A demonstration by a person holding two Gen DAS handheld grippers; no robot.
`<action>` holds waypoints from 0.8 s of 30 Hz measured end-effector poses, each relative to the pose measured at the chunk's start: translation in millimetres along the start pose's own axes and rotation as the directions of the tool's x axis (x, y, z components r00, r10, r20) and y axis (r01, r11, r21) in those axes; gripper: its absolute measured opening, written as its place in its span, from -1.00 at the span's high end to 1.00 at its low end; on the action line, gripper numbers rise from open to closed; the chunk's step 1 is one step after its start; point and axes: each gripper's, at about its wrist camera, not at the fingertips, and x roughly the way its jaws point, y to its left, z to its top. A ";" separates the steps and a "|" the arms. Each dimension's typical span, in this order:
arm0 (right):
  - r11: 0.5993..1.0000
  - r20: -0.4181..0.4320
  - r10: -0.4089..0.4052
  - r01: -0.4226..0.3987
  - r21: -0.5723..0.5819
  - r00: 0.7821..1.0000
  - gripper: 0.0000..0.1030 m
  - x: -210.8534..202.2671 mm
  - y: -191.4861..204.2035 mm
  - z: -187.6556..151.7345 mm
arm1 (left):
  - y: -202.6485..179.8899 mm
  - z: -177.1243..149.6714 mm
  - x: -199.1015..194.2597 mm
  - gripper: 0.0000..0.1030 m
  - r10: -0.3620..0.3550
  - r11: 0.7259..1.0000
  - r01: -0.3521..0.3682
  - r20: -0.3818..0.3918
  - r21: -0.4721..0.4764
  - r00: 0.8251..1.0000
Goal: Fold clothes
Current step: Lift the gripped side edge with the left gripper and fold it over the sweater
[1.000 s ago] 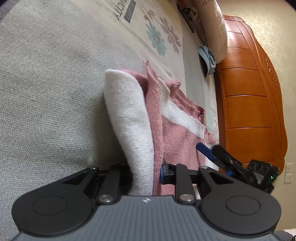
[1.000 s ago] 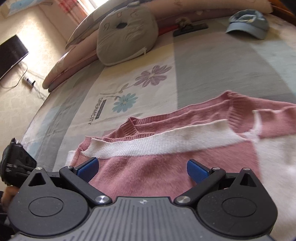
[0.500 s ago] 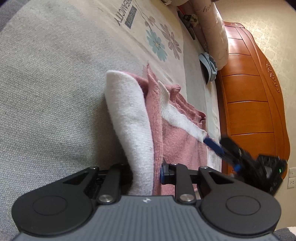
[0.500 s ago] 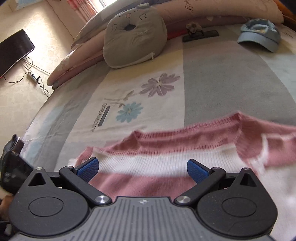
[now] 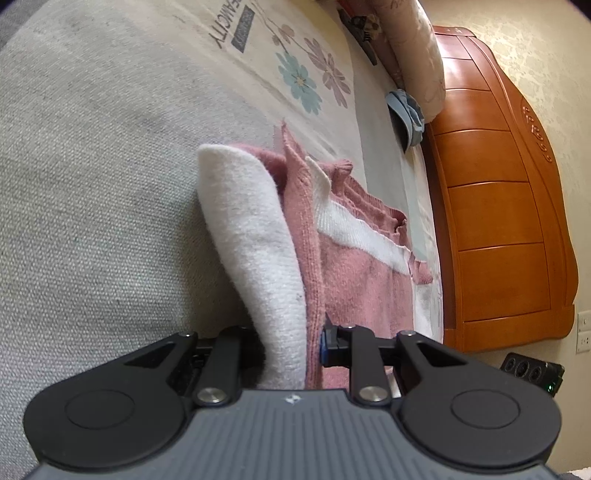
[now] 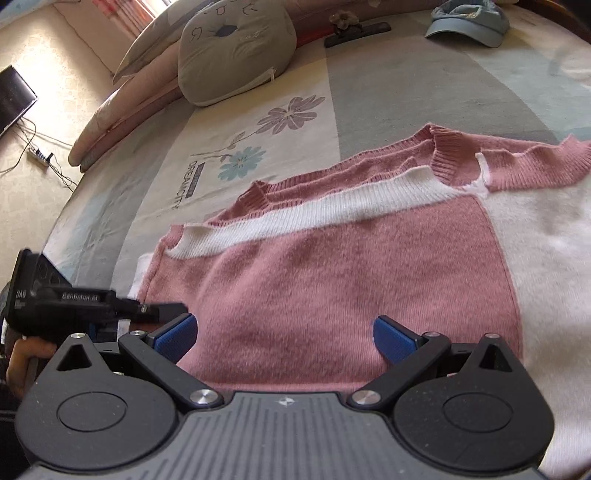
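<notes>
A pink and white knit sweater (image 6: 332, 277) lies spread on the bed. In the left wrist view my left gripper (image 5: 291, 347) is shut on a bunched edge of the sweater (image 5: 354, 280), with white and pink layers standing up between its fingers. The right wrist view shows the left gripper (image 6: 166, 309) at the sweater's left edge, a hand (image 6: 26, 350) behind it. My right gripper (image 6: 284, 336) is open just over the pink front panel. Its blue pads (image 6: 177, 334) stand wide apart with nothing pinched.
The flowered bedspread (image 6: 288, 114) stretches beyond the sweater. A grey cushion (image 6: 236, 48) and a blue cap (image 6: 469, 22) lie at the far side. A wooden headboard (image 5: 498, 203) stands to the right in the left wrist view. A power strip (image 6: 40, 157) lies on the floor.
The right gripper's fingers have slid out of the left wrist view toward the lower right. In its own view the sweater now lies lower and fuller. The left gripper keeps its hold.
</notes>
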 end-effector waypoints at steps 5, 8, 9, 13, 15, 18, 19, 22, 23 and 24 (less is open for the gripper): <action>1.000 -0.017 -0.009 0.009 0.004 1.000 -1.00 -4.0 2.2 -20.3 | -5.1 -2.4 1.1 0.54 0.012 0.999 -0.012 0.015 0.034 1.000; 1.000 -0.033 -0.014 0.015 0.009 0.999 -1.00 -7.8 3.1 -29.3 | -8.3 -3.5 1.0 0.54 0.027 0.999 -0.028 0.022 0.041 0.999; 1.000 -0.043 -0.014 0.015 0.011 0.999 -1.00 -8.8 3.2 -32.4 | -9.4 -3.9 1.2 0.54 0.032 0.998 -0.033 0.024 0.045 0.999; 1.000 -0.086 -0.013 0.015 0.018 0.996 -1.00 -13.0 3.6 -43.9 | -11.5 -6.6 1.2 0.54 0.047 0.998 -0.048 0.038 0.038 0.998; 1.000 -0.106 -0.009 0.011 0.027 0.994 -1.00 -15.9 3.6 -49.2 | -12.7 -7.7 1.1 0.54 0.055 0.998 -0.056 0.044 0.033 0.998; 0.999 -0.144 0.015 -0.009 0.041 0.990 -1.00 -19.3 1.5 -55.4 | -15.1 -8.3 1.1 0.54 0.070 0.997 -0.071 0.049 0.027 0.996; 0.999 -0.149 0.016 -0.011 0.034 0.989 -1.00 -20.9 1.6 -56.7 | -16.5 -8.4 1.2 0.54 0.077 0.997 -0.079 0.050 0.027 0.996; 0.999 -0.139 0.033 -0.030 0.024 0.990 -1.00 -29.5 -0.7 -55.8 | -21.1 -8.6 1.7 0.56 0.101 0.994 -0.102 0.052 0.029 0.994; 0.999 -0.121 0.033 -0.031 0.020 0.992 -1.00 -33.6 -2.0 -53.3 | -23.0 -8.7 1.7 0.56 0.106 0.994 -0.108 0.052 0.032 0.993; 0.999 -0.102 0.033 -0.032 0.015 0.994 -1.00 -37.6 -3.4 -50.5 | -24.6 -9.1 2.0 0.58 0.112 0.993 -0.114 0.053 0.035 0.992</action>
